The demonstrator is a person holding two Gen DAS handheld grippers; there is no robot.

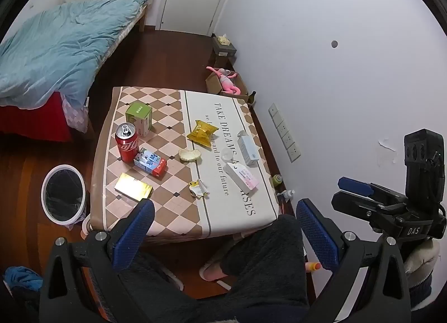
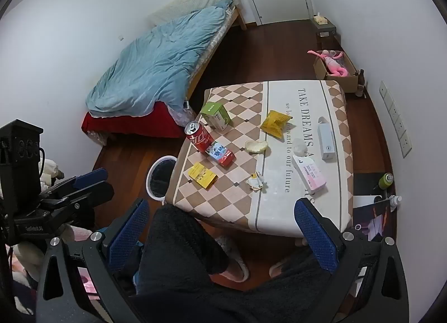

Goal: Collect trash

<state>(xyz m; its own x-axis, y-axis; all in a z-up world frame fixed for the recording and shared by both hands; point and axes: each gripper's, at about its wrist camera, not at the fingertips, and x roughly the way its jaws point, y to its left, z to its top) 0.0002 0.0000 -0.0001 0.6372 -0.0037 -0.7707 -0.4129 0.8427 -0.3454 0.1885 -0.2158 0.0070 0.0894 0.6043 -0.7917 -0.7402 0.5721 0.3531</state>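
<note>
Both tools, left tool (image 1: pixel 223 236) and right tool (image 2: pixel 223 236), gape empty; take the crumpled wrapper (image 1: pixel 199 188) nearest on the desk (image 1: pixel 178 228) first, toward the bin (image 1: pixel 63 193).

1. Left gripper (image 1: pixel 223 235): black angular frame, silver screws at the joints, jaws faced with blue textured pads.
2. Right gripper (image 2: pixel 223 235): same black frame, blue pads, silver screws (white "DAS" lettering shows on its body in the left wrist view).
3. Legs (image 2: pixel 181 244): dark fuzzy trousers; pale pink slippers (image 2: pixel 237 261).
</note>
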